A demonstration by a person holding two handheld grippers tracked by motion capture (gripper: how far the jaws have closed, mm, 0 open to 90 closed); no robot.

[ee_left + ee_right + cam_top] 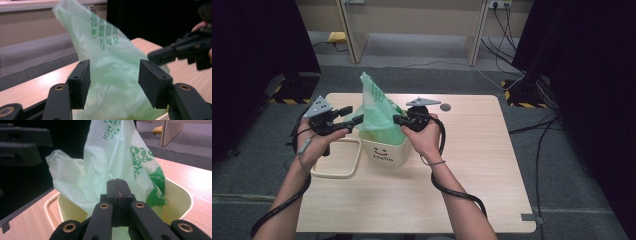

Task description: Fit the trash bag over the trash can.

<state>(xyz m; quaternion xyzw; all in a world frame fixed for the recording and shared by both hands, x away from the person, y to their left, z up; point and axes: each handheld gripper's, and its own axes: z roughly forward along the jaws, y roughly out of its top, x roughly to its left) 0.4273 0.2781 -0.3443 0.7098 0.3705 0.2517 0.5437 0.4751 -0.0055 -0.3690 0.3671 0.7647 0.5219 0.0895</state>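
Observation:
A pale green plastic bag [377, 112] with green print stands up out of a cream bin [387, 155] that bears a smiley and "Hello", near the table's middle. My right gripper [398, 120] is at the bag's right side, over the bin. In the right gripper view its jaws [117, 186] are pressed together, shut on the bag's film [112, 157] above the bin's rim [185, 195]. My left gripper [352, 116] is at the bag's left side. In the left gripper view it [113, 72] stands open, with the bag [112, 57] between and beyond its pads.
A cream rectangular ring [357, 157] lies on the table left of the bin. A small dark disc [445, 107] sits at the table's back edge. Bare tabletop [477, 150] stretches right and toward me. Cables [542, 135] cross the floor, and black curtains hang on both sides.

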